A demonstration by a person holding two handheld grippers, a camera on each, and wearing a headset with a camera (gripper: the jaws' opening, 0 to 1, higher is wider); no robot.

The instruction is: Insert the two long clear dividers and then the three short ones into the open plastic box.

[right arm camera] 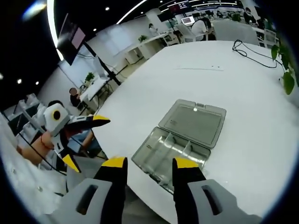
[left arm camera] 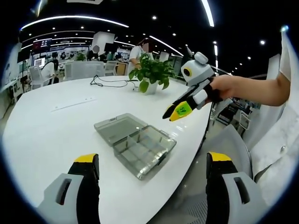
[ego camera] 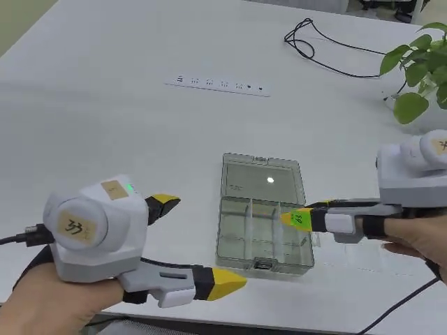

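Observation:
The clear plastic box (ego camera: 222,237) lies open on the white table, its lid (ego camera: 262,178) flat behind it. Clear dividers (ego camera: 279,220) stand inside and split it into compartments; the box (right arm camera: 173,151) looks the same from the right. My left gripper (ego camera: 195,241) hovers front-left of the box with its yellow-tipped jaws wide apart and nothing between them (left arm camera: 153,157). My right gripper (ego camera: 297,215) points at the box's right edge from the right. Its jaws (right arm camera: 150,162) stand a small gap apart, and I see nothing in them. A faint glint on the table lies below it.
A white power strip (ego camera: 220,84) lies farther back on the table. A black cable (ego camera: 321,49) loops at the back right beside a green plant (ego camera: 419,70). The table's near edge runs just in front of the box.

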